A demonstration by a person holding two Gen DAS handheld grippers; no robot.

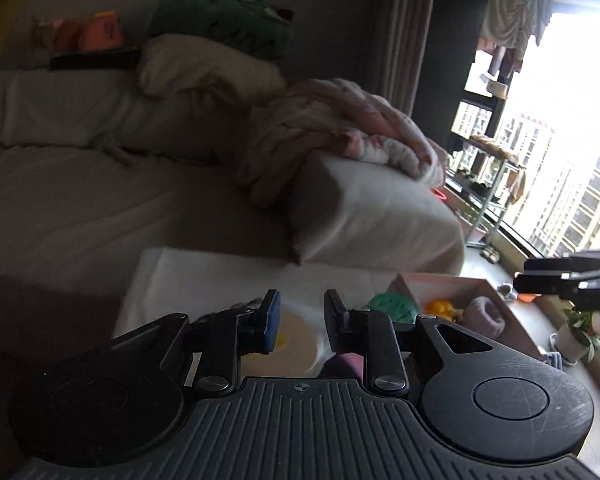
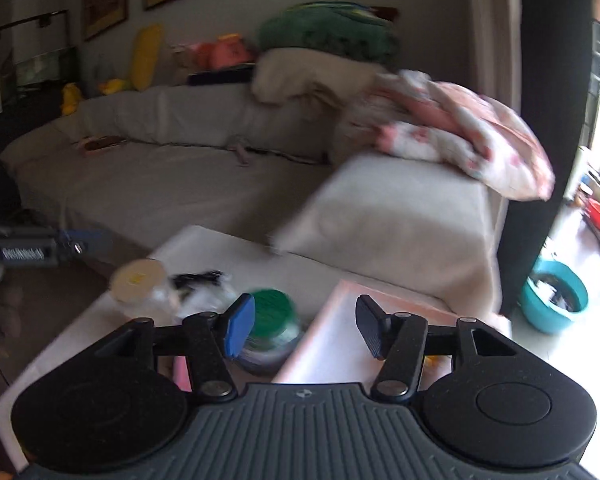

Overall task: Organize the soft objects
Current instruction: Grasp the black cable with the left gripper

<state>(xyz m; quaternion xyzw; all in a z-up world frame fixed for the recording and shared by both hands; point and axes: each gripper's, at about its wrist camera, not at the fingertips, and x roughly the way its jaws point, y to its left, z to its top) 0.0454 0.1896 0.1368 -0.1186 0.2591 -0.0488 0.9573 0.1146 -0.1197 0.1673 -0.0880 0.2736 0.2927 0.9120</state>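
Observation:
A pink box (image 1: 496, 300) stands on a white table (image 1: 203, 276) and holds a yellow soft toy (image 1: 442, 307) and a mauve knitted item (image 1: 484, 316). A green yarn ball (image 1: 392, 307) lies just left of the box; it also shows in the right wrist view (image 2: 273, 312), beside the box (image 2: 340, 344). A black-and-white fluffy item (image 2: 203, 284) and a round beige lid (image 2: 137, 280) lie further left. My left gripper (image 1: 302, 320) is open and empty above the beige lid (image 1: 295, 340). My right gripper (image 2: 306, 330) is open and empty over the box's left edge.
A beige sofa (image 2: 159, 184) runs behind the table, with a pink floral blanket (image 2: 460, 136) on its armrest and a green cushion (image 2: 332, 32) on a cream pillow. A teal basin (image 2: 554, 296) stands on the floor at right. A window and metal rack (image 1: 496, 184) are far right.

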